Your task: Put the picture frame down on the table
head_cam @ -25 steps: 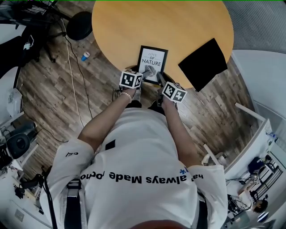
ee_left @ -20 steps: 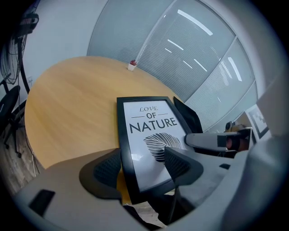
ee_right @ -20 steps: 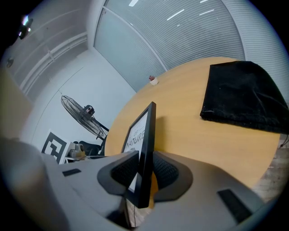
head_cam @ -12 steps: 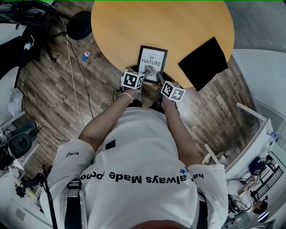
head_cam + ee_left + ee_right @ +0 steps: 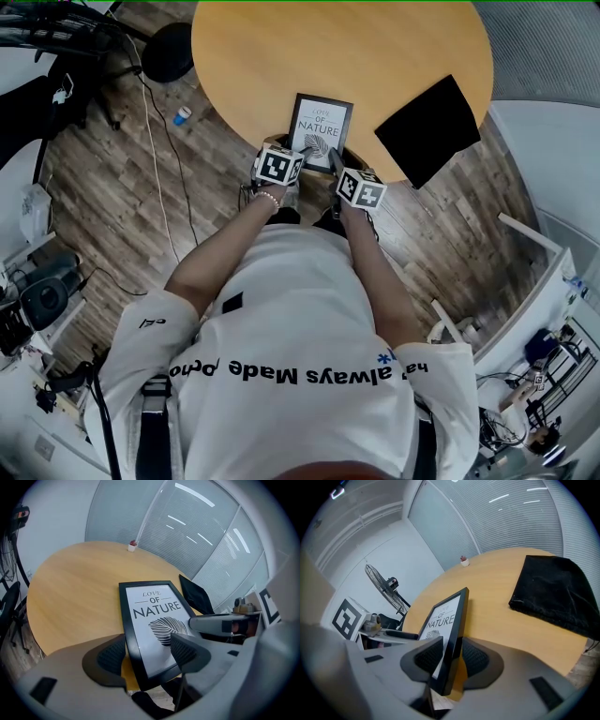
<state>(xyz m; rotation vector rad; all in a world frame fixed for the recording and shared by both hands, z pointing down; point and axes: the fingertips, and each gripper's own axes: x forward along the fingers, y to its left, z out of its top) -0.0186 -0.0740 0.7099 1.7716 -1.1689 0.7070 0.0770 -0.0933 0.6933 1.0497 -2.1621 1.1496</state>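
The black picture frame point(image 5: 319, 127), with a white "Love of Nature" leaf print, is at the near edge of the round wooden table point(image 5: 375, 47), its lower end reaching past the rim. My right gripper point(image 5: 451, 657) is shut on the frame point(image 5: 452, 634), which shows edge-on with a pad on each face. My left gripper point(image 5: 147, 652) straddles the lower left corner of the frame point(image 5: 154, 620). Its jaws stand wider than the frame is thick, and table colour shows beside the left pad point(image 5: 111, 654). In the head view both marker cubes sit just below the frame.
A black cloth point(image 5: 431, 127) lies on the table right of the frame and hangs over the rim. A small red-topped object point(image 5: 133, 545) stands at the far edge. A fan base point(image 5: 167, 52), cables and a wooden floor lie to the left.
Almost nothing has moved. The right gripper's cube has shifted slightly left and up toward the frame; the frame and the left gripper stay where they were.
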